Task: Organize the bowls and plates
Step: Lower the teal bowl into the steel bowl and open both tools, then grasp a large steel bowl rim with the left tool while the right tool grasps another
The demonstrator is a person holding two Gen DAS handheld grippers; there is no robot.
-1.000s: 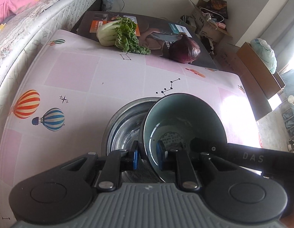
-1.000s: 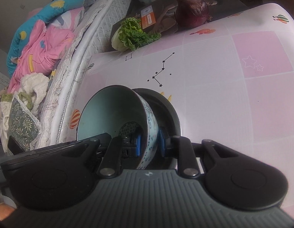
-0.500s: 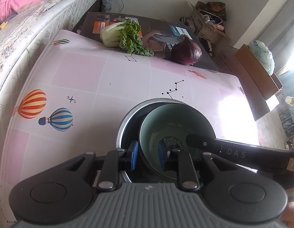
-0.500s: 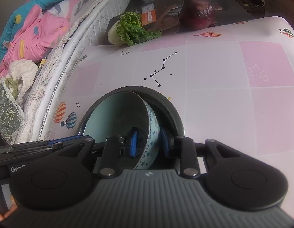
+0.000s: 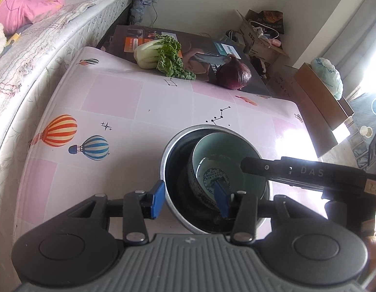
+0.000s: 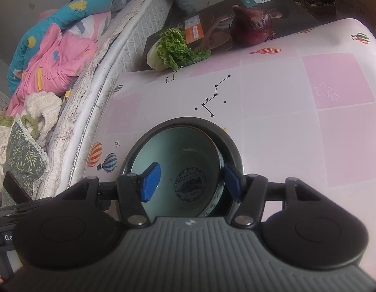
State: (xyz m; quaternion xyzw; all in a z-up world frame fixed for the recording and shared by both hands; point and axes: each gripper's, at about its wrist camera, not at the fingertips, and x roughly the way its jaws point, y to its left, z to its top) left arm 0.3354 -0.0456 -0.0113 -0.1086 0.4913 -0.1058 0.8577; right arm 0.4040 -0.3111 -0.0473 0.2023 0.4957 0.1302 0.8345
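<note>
A ceramic bowl (image 5: 226, 155), pale green inside with a blue patterned outer wall, rests inside a larger steel bowl (image 5: 168, 150) on the pink tablecloth. My left gripper (image 5: 189, 200) hovers over the near side of both bowls. Its jaws are opening, and the blue pads touch neither the steel rim nor the ceramic wall between them. In the right wrist view the ceramic bowl (image 6: 183, 155) sits level in the steel bowl (image 6: 226, 136). My right gripper (image 6: 192, 182) straddles its right wall, jaws opening, pads off it. The right gripper's black finger (image 5: 297, 172) reaches over the bowl.
A leafy green vegetable (image 5: 161, 56) and a red onion (image 5: 234, 76) lie at the table's far edge against a dark flat box (image 5: 202, 46). A mattress (image 5: 42, 48) with bedding runs along the left. Cardboard boxes (image 5: 319, 92) stand to the right.
Both grippers have let go of the ceramic bowl's rim and spread their jaws. The bowl went from tilted to lying level inside the steel bowl. The left gripper drew back and up.
</note>
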